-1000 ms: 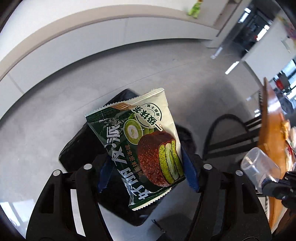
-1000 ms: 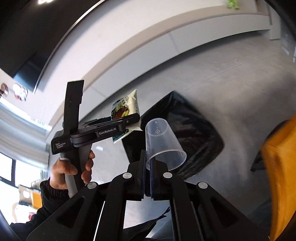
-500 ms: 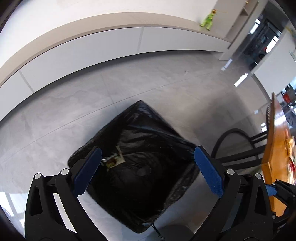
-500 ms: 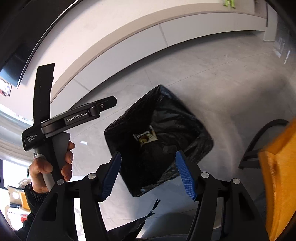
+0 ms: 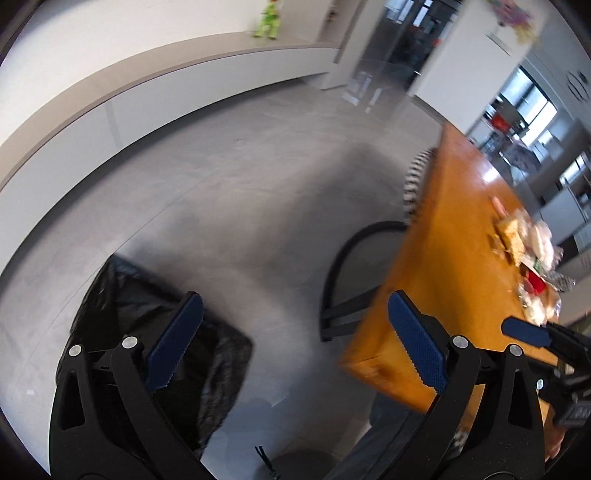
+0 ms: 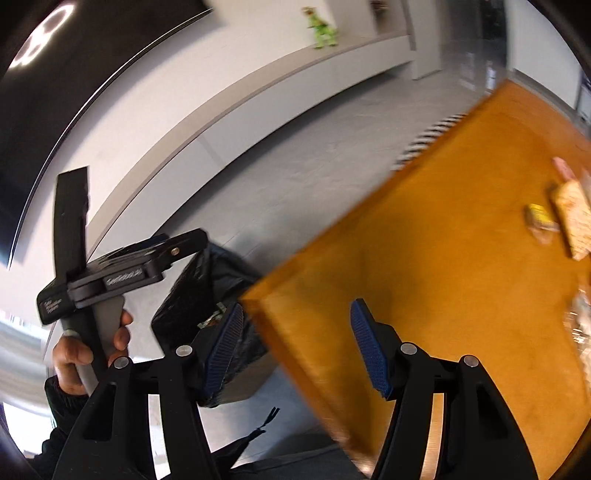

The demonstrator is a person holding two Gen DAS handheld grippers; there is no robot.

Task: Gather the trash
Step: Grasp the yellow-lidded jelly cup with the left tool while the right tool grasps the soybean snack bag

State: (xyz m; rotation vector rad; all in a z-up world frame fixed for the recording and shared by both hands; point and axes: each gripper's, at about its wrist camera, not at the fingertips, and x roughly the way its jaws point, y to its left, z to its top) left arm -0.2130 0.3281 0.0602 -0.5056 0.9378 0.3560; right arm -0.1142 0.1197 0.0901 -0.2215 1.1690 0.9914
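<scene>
My left gripper (image 5: 295,341) stands wide open with nothing between its blue pads (image 5: 175,339). It hangs over grey floor between the black-lined trash bin (image 5: 147,314) and the corner of the orange table (image 5: 461,258). My right gripper (image 6: 297,349) is open and empty too, above the table's near corner. In the right wrist view a wrapper (image 6: 212,319) lies inside the bin (image 6: 192,288). Blurred snack packets (image 6: 569,218) and other litter (image 5: 524,236) lie on the table at the far right.
A black chair frame (image 5: 343,280) stands beside the table (image 6: 443,258). A person's hand (image 6: 85,350) grips the left tool's handle. A white curved wall bench (image 5: 184,85) with a green toy (image 5: 267,22) runs along the back. Both views are motion-blurred.
The green snack wrapper and the clear cup left the grippers, which opened over the bin. Both grippers then swung right, away from the bin and toward the orange table.
</scene>
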